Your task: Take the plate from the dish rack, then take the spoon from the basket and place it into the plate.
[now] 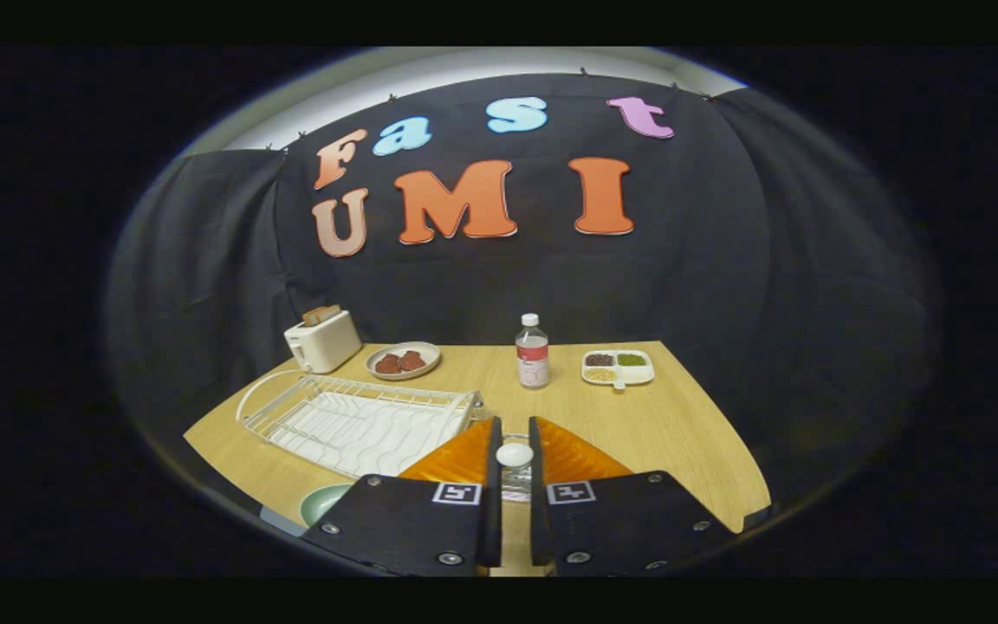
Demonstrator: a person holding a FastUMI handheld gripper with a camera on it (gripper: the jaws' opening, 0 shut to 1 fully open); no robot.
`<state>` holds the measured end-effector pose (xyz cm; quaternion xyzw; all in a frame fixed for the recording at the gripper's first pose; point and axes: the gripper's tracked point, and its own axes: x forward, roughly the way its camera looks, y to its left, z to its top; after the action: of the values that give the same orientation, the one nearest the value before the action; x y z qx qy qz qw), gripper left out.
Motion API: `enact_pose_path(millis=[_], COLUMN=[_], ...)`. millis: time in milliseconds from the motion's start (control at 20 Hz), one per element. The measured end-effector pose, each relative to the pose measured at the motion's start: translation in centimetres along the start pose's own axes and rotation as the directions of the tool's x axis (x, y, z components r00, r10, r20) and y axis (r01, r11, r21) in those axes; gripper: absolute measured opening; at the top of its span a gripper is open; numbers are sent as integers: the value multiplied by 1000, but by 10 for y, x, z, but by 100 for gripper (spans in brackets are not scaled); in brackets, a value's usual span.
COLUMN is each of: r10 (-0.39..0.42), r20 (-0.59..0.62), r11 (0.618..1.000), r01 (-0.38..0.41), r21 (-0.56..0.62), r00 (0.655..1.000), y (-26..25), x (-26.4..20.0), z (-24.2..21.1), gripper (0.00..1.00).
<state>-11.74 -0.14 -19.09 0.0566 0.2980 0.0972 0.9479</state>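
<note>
Gripper view: we look forward along our gripper (514, 451) over a light wooden table (690, 433) in a booth. Our landmark is the white wire dish rack (360, 420), which lies on the near left part of the table.

The rack's slots look empty. Just in front of the rack, at the table's near edge and partly hidden behind our left finger, sits a pale green round plate (321, 503); from where it lies, we judge the first step is done.

To the right of the rack, our two fingers stand close together with a narrow gap. In that gap we see a small white rounded object (515, 454), which may be the spoon's end, above something clear or wiry (516, 481), perhaps the basket. We cannot tell whether both fingers press on it, so the grip is uncertain.

Beyond the rack, near the back wall, stands a cream toaster (323, 341) with bread in it. To its right is a pale oval dish of reddish meat pieces (403, 360). Further right stands a clear plastic bottle with a white cap and red label (532, 351), then a white divided tray of grains and beans (618, 367).

The plate lies near the fingers, so carrying the spoon over should be short.
</note>
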Motion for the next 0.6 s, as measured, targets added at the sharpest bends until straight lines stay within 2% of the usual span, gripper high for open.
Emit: enact_pose_path(millis=[350, 600], r10=[172, 288], r20=[-38, -84], r11=[985, 957], r01=[-173, -290], r21=[-26, -17], r00=[984, 954], y=[49, 86], x=[-34, -38], z=[-17, -41], gripper=[13, 13])
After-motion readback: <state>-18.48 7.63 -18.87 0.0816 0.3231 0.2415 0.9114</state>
